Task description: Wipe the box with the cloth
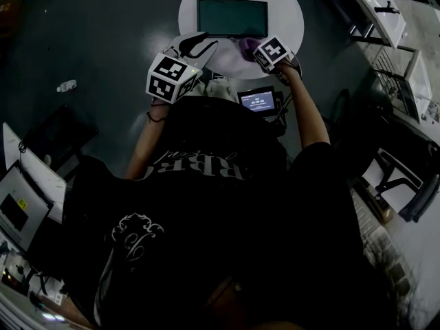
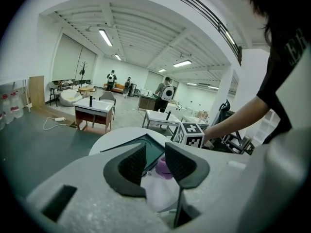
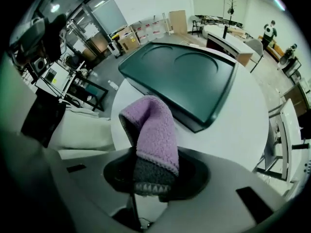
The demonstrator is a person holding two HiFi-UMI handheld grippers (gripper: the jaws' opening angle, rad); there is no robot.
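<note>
A dark green flat box [image 1: 232, 17] lies on the round white table [image 1: 295, 19]; the same box [image 3: 182, 79] fills the upper middle of the right gripper view. My right gripper [image 1: 256, 47] is shut on a purple and grey cloth [image 3: 150, 140], which stands up between its jaws just short of the box's near edge. My left gripper [image 1: 199, 45] hovers over the table's near left edge, open, nothing between its fingers [image 2: 182, 165]. Past them the cloth [image 2: 164, 167] and the box [image 2: 150, 149] show.
A small lit screen [image 1: 257, 101] sits on a stand just below the table. White desks [image 1: 385, 12] run along the right, a laptop [image 1: 20, 208] lies at the lower left. Several people stand far across the room [image 2: 165, 92].
</note>
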